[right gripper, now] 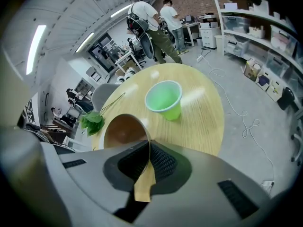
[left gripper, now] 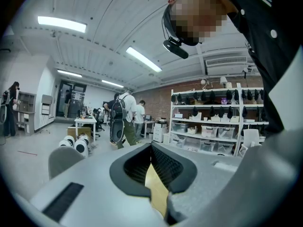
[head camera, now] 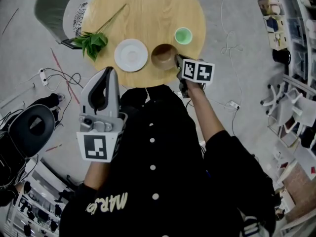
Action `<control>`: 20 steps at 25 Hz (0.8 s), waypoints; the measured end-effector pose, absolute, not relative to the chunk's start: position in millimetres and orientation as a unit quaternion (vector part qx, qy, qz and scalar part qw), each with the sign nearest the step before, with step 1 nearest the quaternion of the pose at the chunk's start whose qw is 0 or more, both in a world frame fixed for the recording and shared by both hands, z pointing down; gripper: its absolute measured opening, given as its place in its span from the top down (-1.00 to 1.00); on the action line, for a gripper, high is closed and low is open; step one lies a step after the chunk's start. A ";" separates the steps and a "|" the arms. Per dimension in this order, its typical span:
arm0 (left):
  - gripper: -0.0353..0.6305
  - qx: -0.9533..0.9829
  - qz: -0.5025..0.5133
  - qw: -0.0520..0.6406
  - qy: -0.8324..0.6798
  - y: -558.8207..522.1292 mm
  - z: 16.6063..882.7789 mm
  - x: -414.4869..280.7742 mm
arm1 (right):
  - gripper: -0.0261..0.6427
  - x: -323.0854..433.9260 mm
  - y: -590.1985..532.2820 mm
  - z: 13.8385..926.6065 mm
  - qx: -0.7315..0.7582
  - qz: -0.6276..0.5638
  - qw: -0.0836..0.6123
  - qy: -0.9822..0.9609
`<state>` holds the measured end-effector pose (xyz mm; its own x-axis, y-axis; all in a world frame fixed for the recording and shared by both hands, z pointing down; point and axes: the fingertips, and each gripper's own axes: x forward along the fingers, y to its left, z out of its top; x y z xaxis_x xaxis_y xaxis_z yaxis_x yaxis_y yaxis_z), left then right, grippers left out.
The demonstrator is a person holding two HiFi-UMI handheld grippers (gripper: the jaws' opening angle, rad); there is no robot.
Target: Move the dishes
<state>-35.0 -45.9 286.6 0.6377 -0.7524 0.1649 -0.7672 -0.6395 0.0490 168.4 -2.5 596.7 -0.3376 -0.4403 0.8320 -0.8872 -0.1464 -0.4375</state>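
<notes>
Head view shows a round, glossy brown bowl [head camera: 164, 56].

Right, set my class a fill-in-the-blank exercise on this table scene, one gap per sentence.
The right tool is shut on the rim of the brown ____.
The cup on the table is ____ in colour.
The plate beside the leafy sprig is ____.
The left tool, held off the table, grips ____.
Missing words: bowl; green; white; nothing.
</notes>
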 end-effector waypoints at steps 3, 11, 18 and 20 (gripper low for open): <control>0.88 0.905 0.064 0.057 -0.416 -45.6 286.7 -31.1 | 0.89 174.4 -0.8 597.1 0.541 0.535 0.208 -0.615; 0.88 0.908 0.067 0.058 -0.410 -43.4 288.0 -26.2 | 0.89 185.5 7.0 602.6 0.546 0.542 0.207 -0.604; 0.88 0.904 0.073 0.061 -0.416 -47.1 291.3 -30.7 | 0.89 189.7 8.2 610.0 0.549 0.549 0.210 -0.594; 0.88 0.904 0.073 0.062 -0.417 -46.4 291.8 -30.3 | 0.89 188.7 7.9 611.0 0.548 0.550 0.211 -0.594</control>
<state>-30.3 -46.4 291.8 0.6421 -0.7442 0.1841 -0.7624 -0.6451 0.0515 188.7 7.9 611.0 -0.3105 -0.4185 0.8535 -0.8830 -0.2054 -0.4220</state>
